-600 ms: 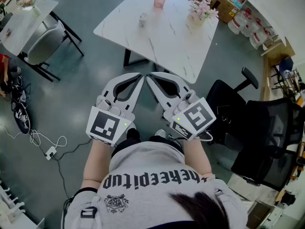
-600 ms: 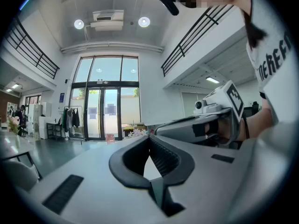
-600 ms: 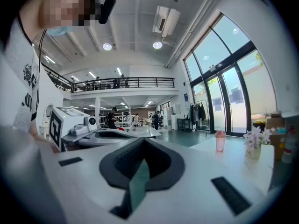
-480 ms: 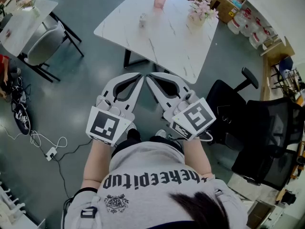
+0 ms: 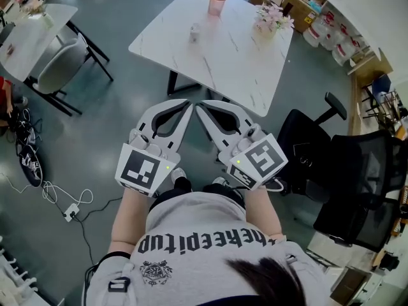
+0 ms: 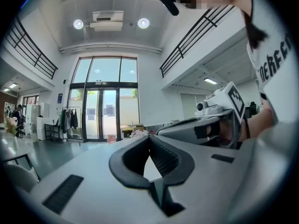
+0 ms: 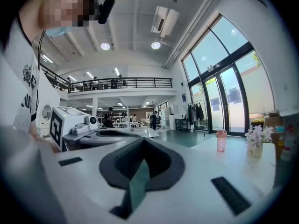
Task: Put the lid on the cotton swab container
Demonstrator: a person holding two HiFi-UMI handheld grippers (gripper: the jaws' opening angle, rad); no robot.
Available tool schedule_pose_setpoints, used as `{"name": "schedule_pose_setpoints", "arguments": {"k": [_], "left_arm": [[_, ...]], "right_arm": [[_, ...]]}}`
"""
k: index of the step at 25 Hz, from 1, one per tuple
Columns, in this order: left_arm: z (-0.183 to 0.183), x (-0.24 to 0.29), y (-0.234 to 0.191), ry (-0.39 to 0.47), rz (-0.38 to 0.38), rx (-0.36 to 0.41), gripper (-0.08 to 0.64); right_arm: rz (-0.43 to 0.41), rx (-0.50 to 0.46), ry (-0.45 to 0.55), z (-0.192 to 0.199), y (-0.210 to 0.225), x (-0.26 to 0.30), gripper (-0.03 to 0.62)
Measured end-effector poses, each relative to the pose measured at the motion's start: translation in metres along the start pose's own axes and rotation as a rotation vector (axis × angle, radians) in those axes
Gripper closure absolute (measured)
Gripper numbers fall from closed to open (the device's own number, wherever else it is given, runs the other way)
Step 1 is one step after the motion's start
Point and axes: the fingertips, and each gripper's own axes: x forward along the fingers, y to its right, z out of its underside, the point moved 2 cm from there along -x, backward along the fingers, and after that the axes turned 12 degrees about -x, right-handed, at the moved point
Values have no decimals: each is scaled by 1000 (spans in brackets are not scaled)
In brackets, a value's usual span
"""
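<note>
Since both grippers are just hanging in front of the person's belly, nothing is actually being handled. The left gripper [image 5: 189, 104] has its jaws pressed together with nothing between them, and the right gripper [image 5: 197, 105] is the same, pinched closed on air. Their tips nearly touch each other, pointing toward the white marble counter [image 5: 236, 59], over the grey-green floor [image 5: 95, 139] and short of the counter's near edge. On the counter, well apart from both grippers, sits a small clear container [image 5: 194, 32] (too tiny in the head view to tell whether it's the cotton swab one, or whether a lid is on it). Farther back near the far edge stands a pink tumbler [image 5: 217, 0], and to the right of it a vase of pale pink flowers [image 5: 271, 16]. Off to the right of the person are black office chairs [image 5: 357, 183]; to the left there's a grey chair [image 5: 60, 65] tucked by a second white table [image 5: 32, 34], plus a white power strip [image 5: 70, 210] with cables on the floor.
</note>
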Motion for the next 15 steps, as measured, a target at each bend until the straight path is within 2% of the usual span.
{"name": "schedule_pose_setpoints", "arguments": {"k": [7,12,15], "left_arm": [[3,-1,-12,-2,27,-12,545],[6,13,-23,-9,32,-7,545],[6,25,-28,-11,32,-3,545]], "right_arm": [[27,31,1,3,-2,7,581],[82,20,2,8,17,12,581],[72,15,-5,11,28,16,581]]}}
